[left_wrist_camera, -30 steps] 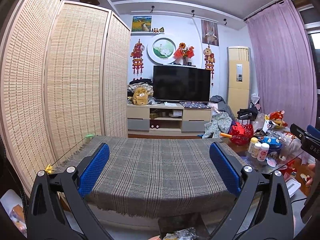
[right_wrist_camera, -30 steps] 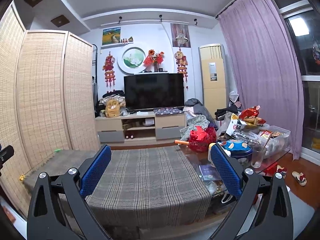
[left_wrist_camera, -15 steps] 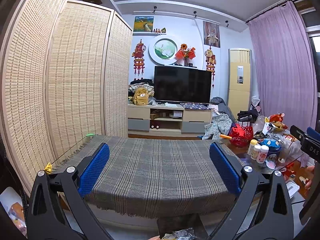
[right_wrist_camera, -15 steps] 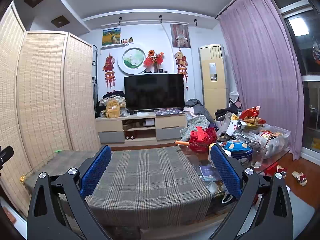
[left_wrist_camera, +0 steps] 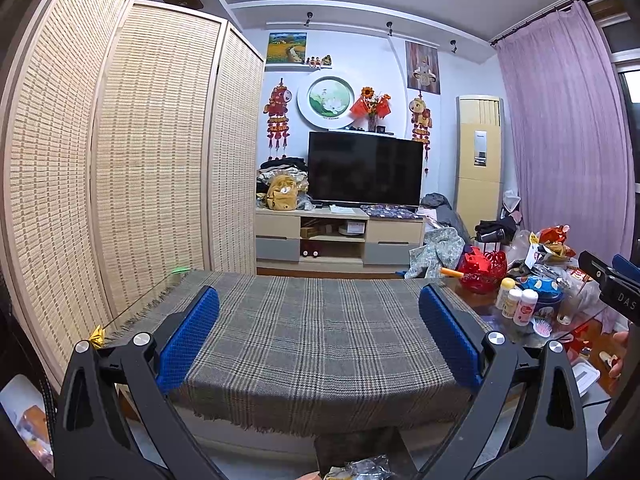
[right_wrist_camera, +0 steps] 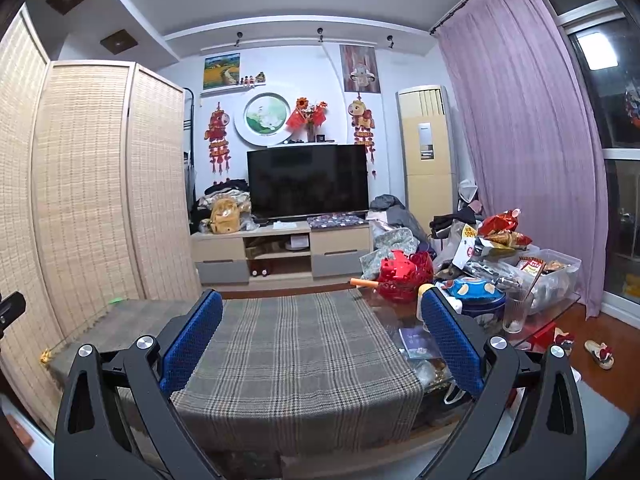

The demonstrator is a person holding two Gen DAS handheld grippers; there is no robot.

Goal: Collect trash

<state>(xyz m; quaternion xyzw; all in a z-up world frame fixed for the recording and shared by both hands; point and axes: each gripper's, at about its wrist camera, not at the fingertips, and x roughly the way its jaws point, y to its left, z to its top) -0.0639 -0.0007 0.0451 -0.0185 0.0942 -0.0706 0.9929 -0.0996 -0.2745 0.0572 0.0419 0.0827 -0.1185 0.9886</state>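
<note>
Plainly, both grippers hang above the near edge of the coffee table (left_wrist_camera: 472,308), each with its blue pads spread wide and nothing between them: the left gripper (left_wrist_camera: 319,334) and the right gripper (right_wrist_camera: 322,336) face the plaid cloth (left_wrist_camera: 320,340), whose middle shows no litter. A small yellow scrap (left_wrist_camera: 97,335) sits at the cloth's near left corner, and a green bit (left_wrist_camera: 180,269) at the far left corner; either could be trash, though both are too small to tell. Below the near edge, at the bottom of the left wrist view, lies a crumpled clear wrapper (left_wrist_camera: 366,469), perhaps collected rubbish. The right end of the table is crowded: snack bags (right_wrist_camera: 500,228), a blue tin (right_wrist_camera: 476,296), a red basket (right_wrist_camera: 404,274), small bottles (left_wrist_camera: 516,300). A bare cloth fits both a cleared table and one waiting only on the corners, so progress stays open
</note>
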